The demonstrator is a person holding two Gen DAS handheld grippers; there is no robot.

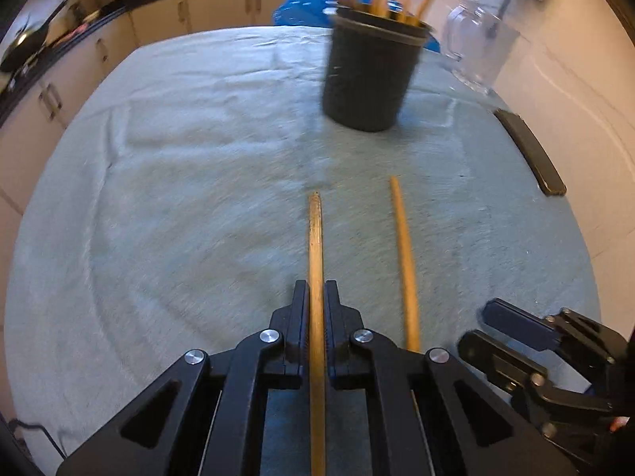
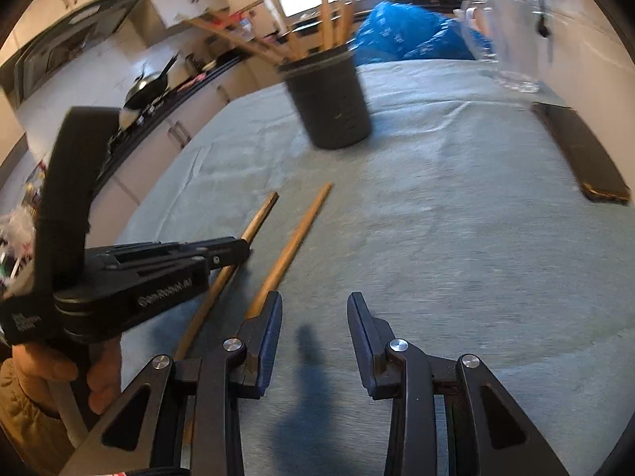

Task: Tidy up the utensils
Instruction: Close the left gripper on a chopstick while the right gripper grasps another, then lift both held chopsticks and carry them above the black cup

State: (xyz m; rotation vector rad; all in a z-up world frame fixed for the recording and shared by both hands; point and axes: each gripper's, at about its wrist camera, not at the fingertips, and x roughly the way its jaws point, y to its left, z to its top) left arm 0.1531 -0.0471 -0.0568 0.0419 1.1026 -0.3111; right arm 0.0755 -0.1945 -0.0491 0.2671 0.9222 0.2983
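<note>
My left gripper (image 1: 316, 289) is shut on a wooden utensil handle (image 1: 315, 238) that points toward a black holder (image 1: 369, 75) filled with several wooden utensils. A second wooden handle (image 1: 405, 254) lies on the cloth just right of it. My right gripper (image 2: 315, 301) is open and empty above the cloth; it also shows at the lower right of the left wrist view (image 1: 476, 325). In the right wrist view the left gripper (image 2: 242, 248) holds the first handle (image 2: 260, 218), the second handle (image 2: 297, 238) lies beside it, and the holder (image 2: 329, 103) stands beyond.
A pale green cloth (image 1: 178, 198) covers the table. A clear glass jar (image 1: 476, 47) stands right of the holder. A dark flat slab (image 1: 532, 150) lies at the right table edge. A blue bag (image 2: 408, 35) sits behind the table. Kitchen cabinets line the left.
</note>
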